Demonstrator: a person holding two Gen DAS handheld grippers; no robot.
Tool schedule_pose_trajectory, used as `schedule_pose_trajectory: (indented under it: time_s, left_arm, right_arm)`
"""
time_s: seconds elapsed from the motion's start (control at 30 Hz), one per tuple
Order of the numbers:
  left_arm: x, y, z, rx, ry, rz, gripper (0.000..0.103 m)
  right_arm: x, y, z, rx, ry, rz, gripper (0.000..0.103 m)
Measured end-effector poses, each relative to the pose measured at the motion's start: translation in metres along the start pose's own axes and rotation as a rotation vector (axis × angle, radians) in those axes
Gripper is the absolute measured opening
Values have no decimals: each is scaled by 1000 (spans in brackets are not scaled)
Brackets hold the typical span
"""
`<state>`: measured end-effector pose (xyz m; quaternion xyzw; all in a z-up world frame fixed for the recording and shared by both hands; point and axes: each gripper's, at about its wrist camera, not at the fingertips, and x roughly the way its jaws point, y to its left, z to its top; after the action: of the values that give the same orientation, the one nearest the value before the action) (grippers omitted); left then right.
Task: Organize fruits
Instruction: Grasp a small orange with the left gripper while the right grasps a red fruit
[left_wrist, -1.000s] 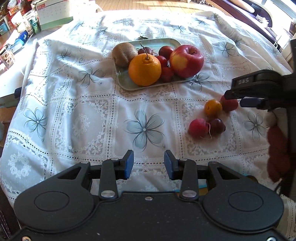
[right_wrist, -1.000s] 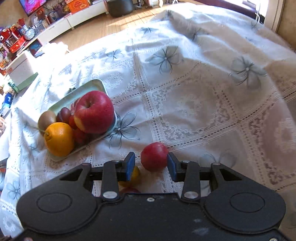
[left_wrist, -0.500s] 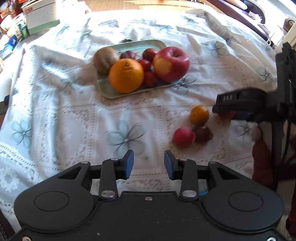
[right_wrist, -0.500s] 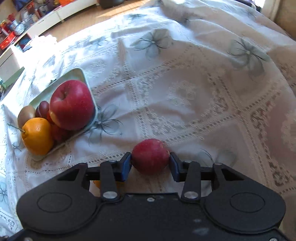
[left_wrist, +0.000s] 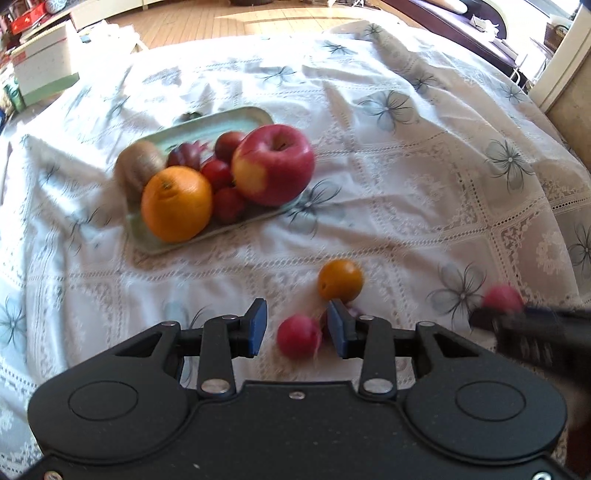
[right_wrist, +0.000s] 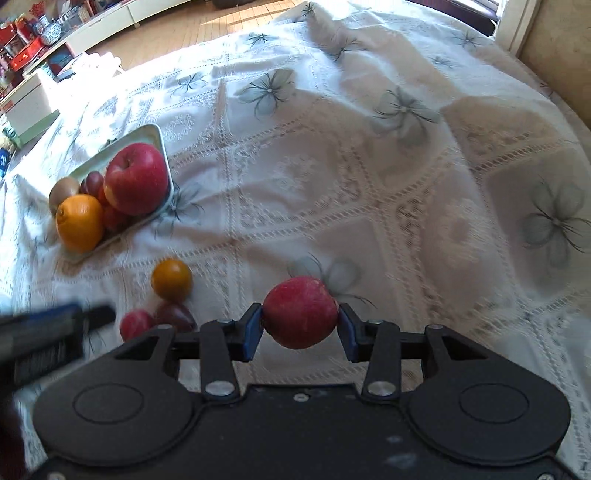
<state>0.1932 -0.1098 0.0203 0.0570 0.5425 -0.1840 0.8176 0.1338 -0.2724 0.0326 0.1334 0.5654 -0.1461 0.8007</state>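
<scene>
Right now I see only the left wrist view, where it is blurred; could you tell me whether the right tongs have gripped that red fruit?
Observer: Yes. In the right wrist view the right tongs clamp the red fruit from both sides.
Operator: Thank you. What is the dark thing beside the small red fruit?
Observer: A dark purple fruit, plainly visible in that view, lying on the tablecloth.

apple (left_wrist: 274, 164) in tray (left_wrist: 229, 122), on tablecloth (left_wrist: 406, 192)
</scene>
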Motion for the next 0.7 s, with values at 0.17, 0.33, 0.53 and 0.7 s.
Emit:
schedule_pose_trajectory:
  time_s: [0.17, 0.33, 0.53, 0.7]
  left_arm:
    - [18, -17, 14, -9, 32, -32, 47]
    - [42, -33, 24, -1, 55, 22, 47]
    - [62, -43, 29, 19, 77, 90, 47]
    - [74, -48, 27, 28, 89, 127, 48]
  right_arm:
    - [-6, -21, -20, 7, 32, 18, 44]
    - [-5, -27, -25, 26, 68, 45, 44]
    - [-12, -22, -23, 4, 25, 37, 44]
    - [-13, -24, -24, 3, 29, 40, 44]
